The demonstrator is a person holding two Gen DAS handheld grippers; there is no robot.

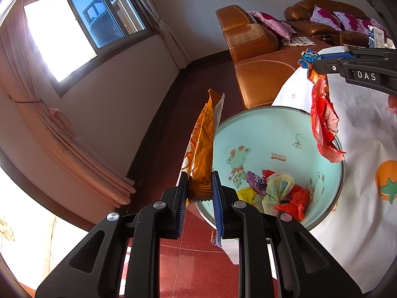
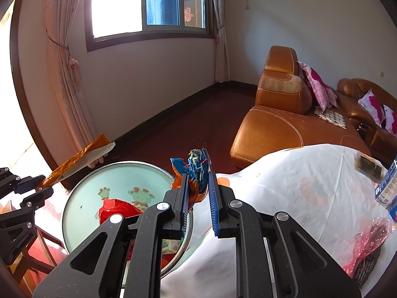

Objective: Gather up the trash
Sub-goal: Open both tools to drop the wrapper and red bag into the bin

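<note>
Left of the round pale-green cartoon-printed basin (image 1: 260, 134) lies bare red floor (image 1: 198, 260) — open room. The left claw (image 1: 199, 193) is clamped on a long orange foil wrapper (image 1: 202, 149) at the basin's left rim. Crumpled bags (image 1: 278, 191) lie inside. The right claw (image 2: 198, 193) pinches a crumpled blue-orange wrapper (image 2: 196, 168) with a red bag (image 1: 325, 124) hanging over the basin's right rim — beside the white-clothed worktop (image 2: 285, 186).
</note>
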